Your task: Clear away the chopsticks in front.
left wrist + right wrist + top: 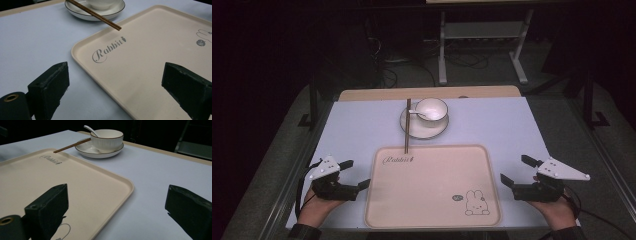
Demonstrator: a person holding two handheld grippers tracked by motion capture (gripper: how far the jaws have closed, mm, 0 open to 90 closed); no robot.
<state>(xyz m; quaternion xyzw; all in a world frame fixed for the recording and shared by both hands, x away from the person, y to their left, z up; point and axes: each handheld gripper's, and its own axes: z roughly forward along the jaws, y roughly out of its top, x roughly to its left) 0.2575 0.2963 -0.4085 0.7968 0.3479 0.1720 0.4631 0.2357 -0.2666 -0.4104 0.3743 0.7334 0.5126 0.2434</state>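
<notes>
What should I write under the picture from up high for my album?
Two open black grippers wait beside a cream rabbit tray, with brown chopsticks resting on a white saucer.

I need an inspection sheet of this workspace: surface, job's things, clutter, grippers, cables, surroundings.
Surface: pale blue table cover, flat.
Job's things: beige tray with rabbit print, nothing on it; bowl with spoon stands on saucer; chopsticks rest on the saucer rim, tips over the tray's far edge.
Clutter: nothing seen.
Grippers: left hand-held gripper open by the tray's left edge; right hand-held gripper open to the tray's right; both hold nothing.
Cables: one trails from the right hand-held gripper; more on the floor.
Surroundings: dark room, white frame legs behind the table.
</notes>
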